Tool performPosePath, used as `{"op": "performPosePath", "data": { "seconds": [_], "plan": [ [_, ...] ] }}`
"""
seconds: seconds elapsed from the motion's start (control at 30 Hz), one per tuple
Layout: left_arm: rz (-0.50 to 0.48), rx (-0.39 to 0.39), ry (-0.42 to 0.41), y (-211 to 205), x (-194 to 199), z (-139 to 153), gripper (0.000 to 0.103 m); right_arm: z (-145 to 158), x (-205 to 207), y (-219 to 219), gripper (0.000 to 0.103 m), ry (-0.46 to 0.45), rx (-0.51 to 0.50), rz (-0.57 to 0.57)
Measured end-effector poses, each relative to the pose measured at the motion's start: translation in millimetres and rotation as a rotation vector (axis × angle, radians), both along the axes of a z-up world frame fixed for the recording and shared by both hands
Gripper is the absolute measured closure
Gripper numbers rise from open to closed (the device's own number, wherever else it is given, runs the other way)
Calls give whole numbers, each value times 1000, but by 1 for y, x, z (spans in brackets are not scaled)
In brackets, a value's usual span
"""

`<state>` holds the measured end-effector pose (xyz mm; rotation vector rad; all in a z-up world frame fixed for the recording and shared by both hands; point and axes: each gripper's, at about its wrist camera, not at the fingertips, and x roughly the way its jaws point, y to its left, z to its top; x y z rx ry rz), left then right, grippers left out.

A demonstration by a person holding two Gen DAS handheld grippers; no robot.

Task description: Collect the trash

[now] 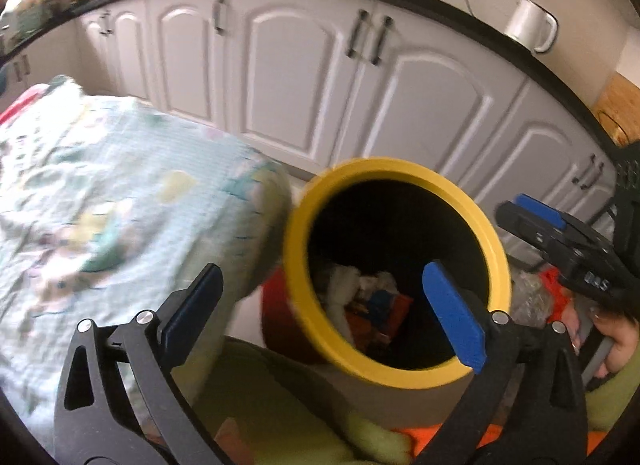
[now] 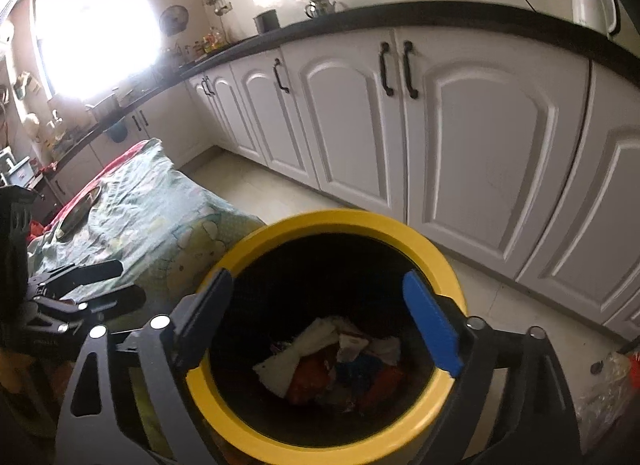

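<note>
The yellow-rimmed bin [image 2: 320, 329] stands on the pale tiled floor [image 2: 256, 189] between the corner of the cloth-covered desk [image 2: 152, 201] and the white cupboards [image 2: 460, 137], and at its dark bottom lies trash [image 2: 332, 361]: crumpled white paper with red, orange and blue wrappers. The right tongs [image 2: 322, 325] hang over the bin's mouth with their blue-padded fingers spread wide and nothing between them. The left tongs [image 1: 320, 305] are likewise spread apart and empty, one finger in front of the desk's edge and the other over the bin's rim.
</note>
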<state>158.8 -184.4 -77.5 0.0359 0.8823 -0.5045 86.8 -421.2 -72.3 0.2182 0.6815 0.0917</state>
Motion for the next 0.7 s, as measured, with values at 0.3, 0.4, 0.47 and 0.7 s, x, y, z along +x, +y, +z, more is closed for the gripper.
{"op": "performPosePath", "data": {
  "seconds": [0.3, 0.4, 0.47, 0.7],
  "plan": [
    [198, -1, -79, 70, -1, 27, 11, 34, 8, 74, 6, -39, -64, 121],
    [238, 3, -112, 88, -4, 37, 11, 47, 9, 95, 6, -52, -89, 150],
    [265, 7, -142, 101, -7, 46, 11, 55, 9, 107, 6, -52, -88, 146],
    [327, 24, -226, 136, -24, 65, 11, 69, -4, 144, 6, -73, -10, 76]
  ]
}}
